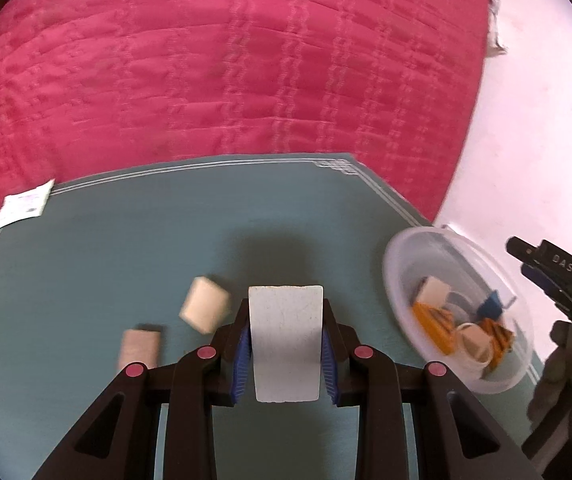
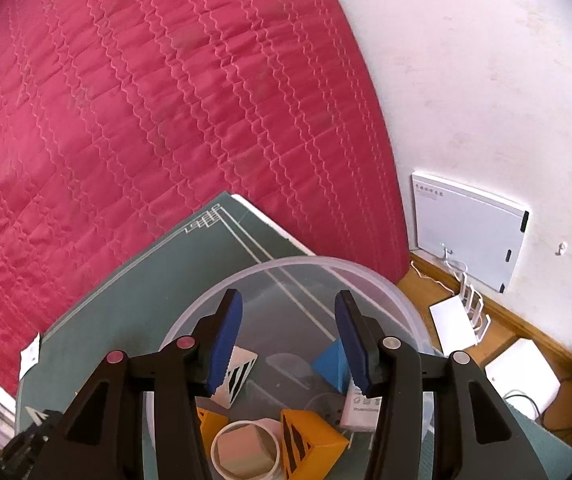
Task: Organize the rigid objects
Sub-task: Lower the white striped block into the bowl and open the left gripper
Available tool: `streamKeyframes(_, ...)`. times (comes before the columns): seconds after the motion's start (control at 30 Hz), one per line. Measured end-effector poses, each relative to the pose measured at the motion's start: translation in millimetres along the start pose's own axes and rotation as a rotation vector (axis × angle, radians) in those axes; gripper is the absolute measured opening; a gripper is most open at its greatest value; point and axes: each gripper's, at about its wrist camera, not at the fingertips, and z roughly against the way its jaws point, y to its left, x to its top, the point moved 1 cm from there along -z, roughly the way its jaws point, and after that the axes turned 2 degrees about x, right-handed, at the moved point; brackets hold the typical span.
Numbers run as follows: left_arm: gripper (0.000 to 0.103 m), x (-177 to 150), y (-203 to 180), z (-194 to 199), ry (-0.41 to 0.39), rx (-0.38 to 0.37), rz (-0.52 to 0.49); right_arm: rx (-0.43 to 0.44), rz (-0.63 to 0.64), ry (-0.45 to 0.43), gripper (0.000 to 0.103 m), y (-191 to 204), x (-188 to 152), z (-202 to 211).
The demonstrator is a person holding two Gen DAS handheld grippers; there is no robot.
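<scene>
My left gripper is shut on a white rectangular block and holds it above the teal mat. Two beige blocks lie on the mat to its left, one tilted and one flat. A clear plastic bowl at the mat's right edge holds several small pieces. My right gripper is open and empty just above that bowl. Inside are orange striped blocks, a blue wedge, a white ring with a beige cube in it and a white striped piece.
A red quilted bedspread lies beyond the mat. A white paper slip sits at the mat's far left corner. A white wall is on the right, with a white router and white boxes on a wooden shelf.
</scene>
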Motion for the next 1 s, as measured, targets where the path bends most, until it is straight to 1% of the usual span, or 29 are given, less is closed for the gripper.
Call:
streamKeyframes(0.27,0.031,16.1,-56.8,-23.3,0.022,-0.084,-0.063,-0.003,-0.052,-0.015,0.05,-12.1,5.9,4.0)
streamKeyframes(0.5,0.031,26.6,-93.8,-41.5,0.036,-0.126,-0.104,-0.007,-0.092,-0.027,0.05,-20.2,9.8,6.2)
streamKeyframes(0.63,0.032,29.5,-107.0,-49.5,0.049,-0.155,-0.109,-0.007,-0.098,-0.036,0.05,-21.2,10.0,8.1)
streamKeyframes(0.67,0.035,29.5,-109.2,-51.1,0.054,-0.166,-0.107,-0.008,-0.099,-0.037,0.05,-21.6,10.0,8.2)
streamKeyframes(0.7,0.051,29.5,-110.4,-53.8,0.068,-0.186,-0.103,-0.008,-0.101,-0.037,0.05,-22.3,10.0,8.2)
streamKeyframes(0.73,0.063,29.9,-109.7,-56.6,0.085,-0.204,-0.094,-0.007,-0.104,-0.036,0.05,-22.8,10.1,8.1)
streamKeyframes(0.77,0.081,29.9,-106.8,-58.0,0.09,-0.209,-0.08,-0.005,-0.106,-0.036,0.05,-23.3,10.3,8.2)
streamKeyframes(0.8,0.083,29.4,-101.0,-57.1,0.073,-0.202,-0.06,-0.003,-0.107,-0.037,0.05,-23.6,10.3,8.5)
streamKeyframes(0.83,0.083,29.0,-94.5,-56.7,0.062,-0.184,-0.047,-0.002,-0.108,-0.038,0.05,-23.3,10.1,8.3)
streamKeyframes(0.93,0.083,27.4,-76.9,-57.5,0.072,-0.144,-0.004,0.003,-0.101,-0.039,0.05,-21.1,8.5,8.4)
streamKeyframes(1.0,0.083,25.9,-68.0,-55.2,0.059,-0.11,0.011,0.009,-0.091,-0.037,0.05,-17.9,6.6,8.0)
